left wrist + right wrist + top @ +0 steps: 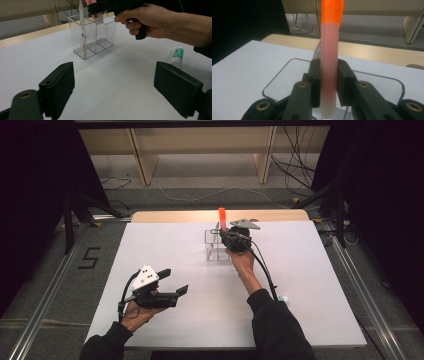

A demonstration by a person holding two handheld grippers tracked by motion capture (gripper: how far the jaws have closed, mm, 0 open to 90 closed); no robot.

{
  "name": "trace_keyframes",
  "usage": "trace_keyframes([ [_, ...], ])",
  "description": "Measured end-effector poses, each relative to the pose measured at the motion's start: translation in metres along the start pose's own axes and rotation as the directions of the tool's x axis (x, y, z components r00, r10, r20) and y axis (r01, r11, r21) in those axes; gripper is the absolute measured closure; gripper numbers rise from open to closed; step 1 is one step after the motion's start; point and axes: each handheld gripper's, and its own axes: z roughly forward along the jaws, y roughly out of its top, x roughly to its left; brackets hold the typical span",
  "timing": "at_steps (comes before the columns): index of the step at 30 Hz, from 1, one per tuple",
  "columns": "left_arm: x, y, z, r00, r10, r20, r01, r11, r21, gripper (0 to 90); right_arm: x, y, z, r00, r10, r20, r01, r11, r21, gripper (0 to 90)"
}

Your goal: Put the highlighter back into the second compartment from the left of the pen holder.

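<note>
At about 12 o'clock on the white table [165,250], a clear box [216,251] with small open rooms inside stands upright. The right gripper [226,234] is right over this box. Its two black jaws squeeze a fat pen [329,62] with a pink body and a bright orange cap, one jaw on each side. The pen stands straight up, with the orange cap at the top, poking above the gripper. In the right gripper view, the bottom end of the pen goes down inside the rim of the clear box. I cannot tell if it touches the floor of the box.

A thin clear pen [82,32] already stands in one room of the box, the room at the left in the left gripper view. It leans a tiny bit against the wall.

At about 8 o'clock on the table, well apart from the box, the left gripper [173,282] sits in the person's hand. Its jaws are spread wide with nothing between them, and they point toward the box.

A small white tube with a green label [177,57] lies on its side at about 4 o'clock, close to the person's right sleeve
</note>
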Motion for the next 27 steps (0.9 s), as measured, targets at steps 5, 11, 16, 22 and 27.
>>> trace_keyframes([
  [5,0.000,0.000,0.000,1.0000,-0.002,0.000,0.002,1.0000,-0.003,16.5,0.000,-0.002,0.002,1.0000,0.004,0.006,-0.004,1.000,0.006,76.3],
  [11,0.000,0.000,0.000,1.0000,-0.001,0.003,0.001,1.0000,0.000,16.5,-0.001,-0.002,0.003,0.9999,0.013,-0.004,-0.013,1.000,0.024,60.8],
  [16,0.001,0.000,0.000,1.0000,-0.006,0.005,0.006,1.0000,0.000,16.5,-0.004,0.003,-0.007,0.9998,0.013,-0.016,-0.013,1.000,0.026,46.9],
  [22,0.001,0.000,0.000,1.0000,-0.004,0.004,0.004,1.0000,0.004,16.4,-0.013,0.015,-0.027,0.9989,0.016,-0.045,-0.015,1.000,0.019,33.8],
  [27,0.000,0.000,0.000,1.0000,-0.009,0.004,0.009,1.0000,0.004,16.5,-0.017,0.022,-0.045,0.9956,0.000,-0.094,0.005,0.999,0.046,28.8],
])
